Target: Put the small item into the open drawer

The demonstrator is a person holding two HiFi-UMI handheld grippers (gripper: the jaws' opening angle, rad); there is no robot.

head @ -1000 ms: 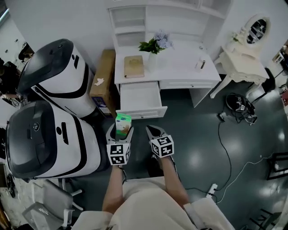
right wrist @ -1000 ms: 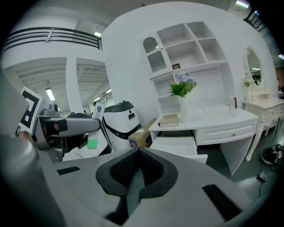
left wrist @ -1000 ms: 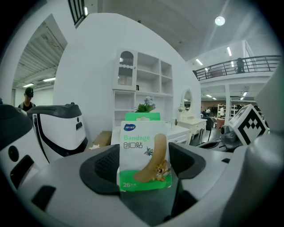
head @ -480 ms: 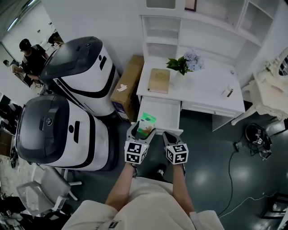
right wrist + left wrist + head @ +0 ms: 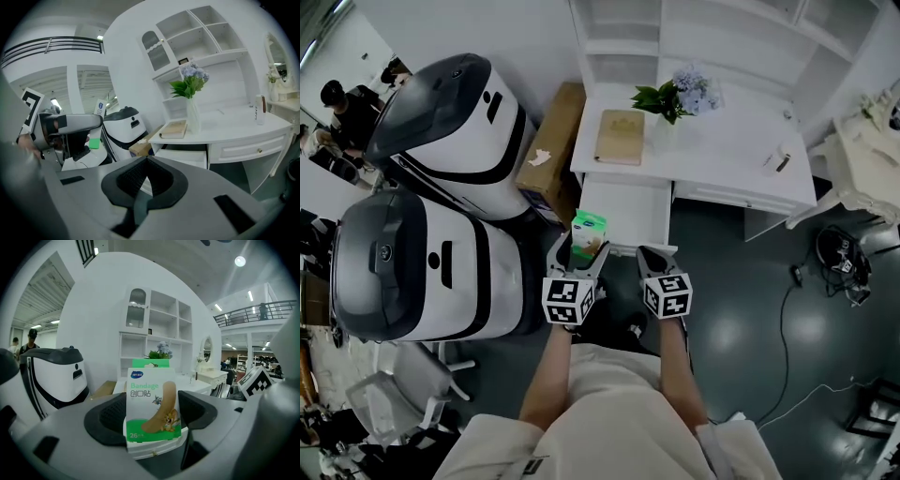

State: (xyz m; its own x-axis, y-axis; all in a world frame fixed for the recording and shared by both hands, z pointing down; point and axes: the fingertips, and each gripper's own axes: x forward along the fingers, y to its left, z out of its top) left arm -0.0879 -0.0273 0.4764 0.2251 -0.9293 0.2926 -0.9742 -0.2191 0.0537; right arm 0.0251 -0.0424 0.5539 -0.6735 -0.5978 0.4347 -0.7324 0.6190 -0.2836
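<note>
My left gripper (image 5: 578, 249) is shut on a green and white bandage box (image 5: 588, 232), held upright just short of the front left corner of the open drawer (image 5: 630, 214). In the left gripper view the bandage box (image 5: 152, 408) stands gripped between the two dark pads (image 5: 108, 420) of the left gripper (image 5: 152, 420). Beside it, my right gripper (image 5: 650, 257) is shut and holds nothing; in its own view the right gripper (image 5: 145, 182) has its pads pressed together. The open drawer (image 5: 183, 157) shows beyond it, under the white desk (image 5: 722, 150).
On the white desk lie a tan book (image 5: 620, 137), a vase of flowers (image 5: 673, 96) and a small bottle (image 5: 779, 161). A cardboard box (image 5: 551, 150) stands left of the desk. Two large white and black machines (image 5: 412, 244) fill the left. Cables (image 5: 839, 267) lie on the dark floor.
The left gripper with the bandage box has come nearer the drawer's front. The right gripper has stayed shut alongside it. The head view has swung a little.
</note>
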